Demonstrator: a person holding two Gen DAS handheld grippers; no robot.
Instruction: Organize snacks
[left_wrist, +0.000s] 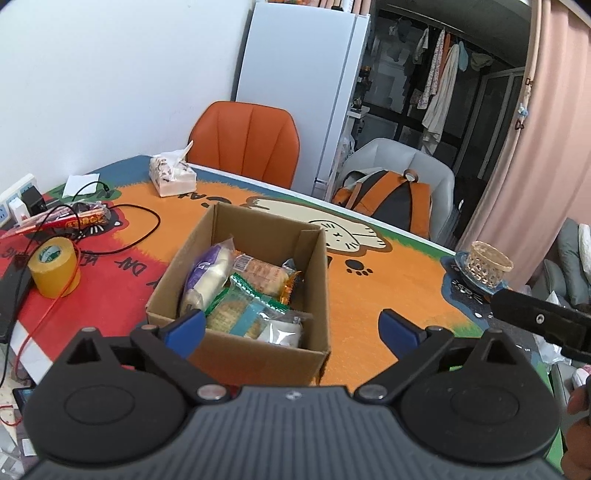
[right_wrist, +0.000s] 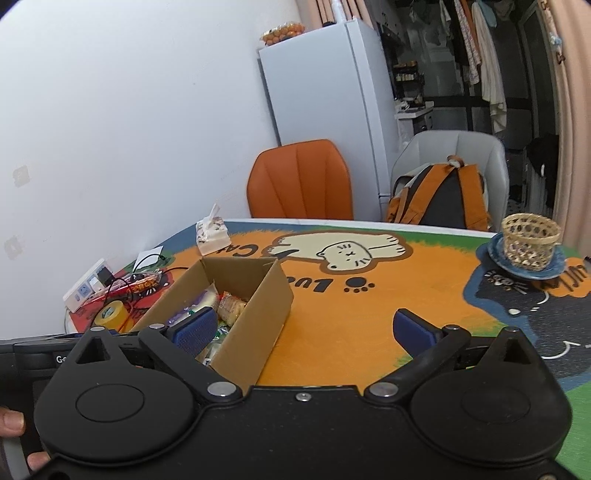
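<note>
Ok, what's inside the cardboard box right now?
The cardboard box holds a purple-and-white packet, an orange cracker packet, a green cracker packet and a silver pouch. Anything beneath them is covered, and the near wall hides the bottom.

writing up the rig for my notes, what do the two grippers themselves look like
Both match: the left gripper and right gripper have black bodies with round discs, silver pivot bolts, angled black linkages and blue ribbed pads. The left one's base plate looks ribbed.

Showing "Lu" beside the paw prints at mid-frame and "CA" upside down near the tissue pack, both printed on the desk mat; other lettering unreadable.
</note>
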